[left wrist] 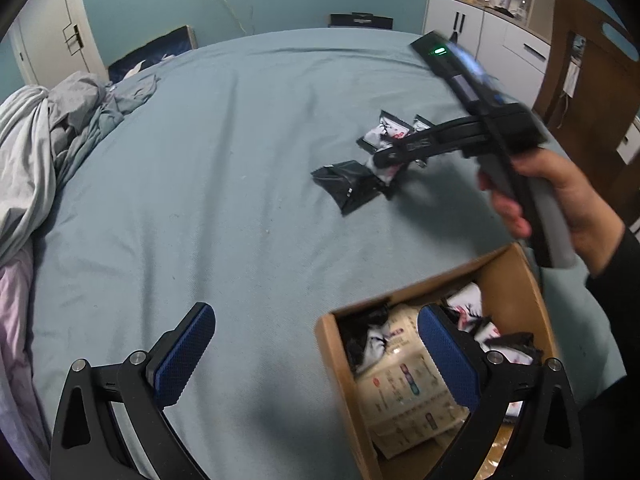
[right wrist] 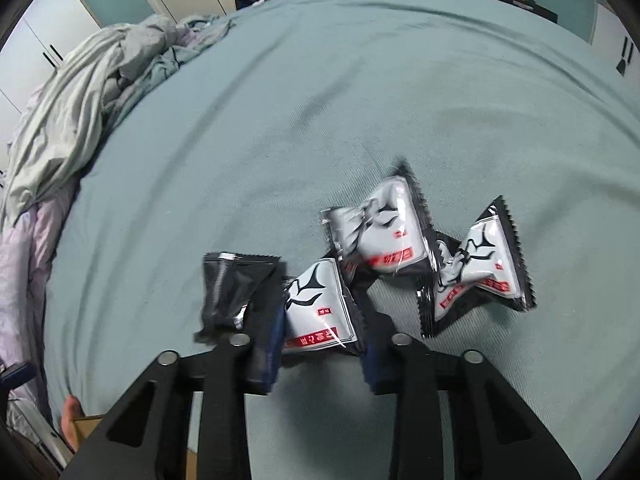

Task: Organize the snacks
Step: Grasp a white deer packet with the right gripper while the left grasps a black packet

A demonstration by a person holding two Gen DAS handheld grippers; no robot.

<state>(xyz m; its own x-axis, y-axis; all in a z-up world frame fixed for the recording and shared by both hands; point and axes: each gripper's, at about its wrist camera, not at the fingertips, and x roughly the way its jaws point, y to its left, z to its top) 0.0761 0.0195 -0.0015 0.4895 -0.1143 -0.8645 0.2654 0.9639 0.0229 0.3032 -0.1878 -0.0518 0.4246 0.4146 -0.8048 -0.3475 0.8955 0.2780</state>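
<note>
Several small black-and-white snack packets lie on the teal bed sheet point(right wrist: 280, 120). My right gripper point(right wrist: 320, 320) has its two fingers around a white packet with red print point(right wrist: 316, 312). A black packet point(right wrist: 230, 292) lies to its left. Two more white packets point(right wrist: 380, 232) point(right wrist: 476, 272) lie beyond and to the right. In the left wrist view the right gripper point(left wrist: 384, 158) is down on the packets point(left wrist: 384, 132) point(left wrist: 348, 184). My left gripper point(left wrist: 312, 356) is open and empty, with its right finger over a cardboard box point(left wrist: 332, 344) that holds several packets.
A heap of grey bedding point(left wrist: 44, 140) lies at the left of the bed. A wooden chair point(left wrist: 592, 64) and white cabinets point(left wrist: 480, 28) stand at the right. A dark box point(left wrist: 360, 21) sits beyond the far edge of the bed.
</note>
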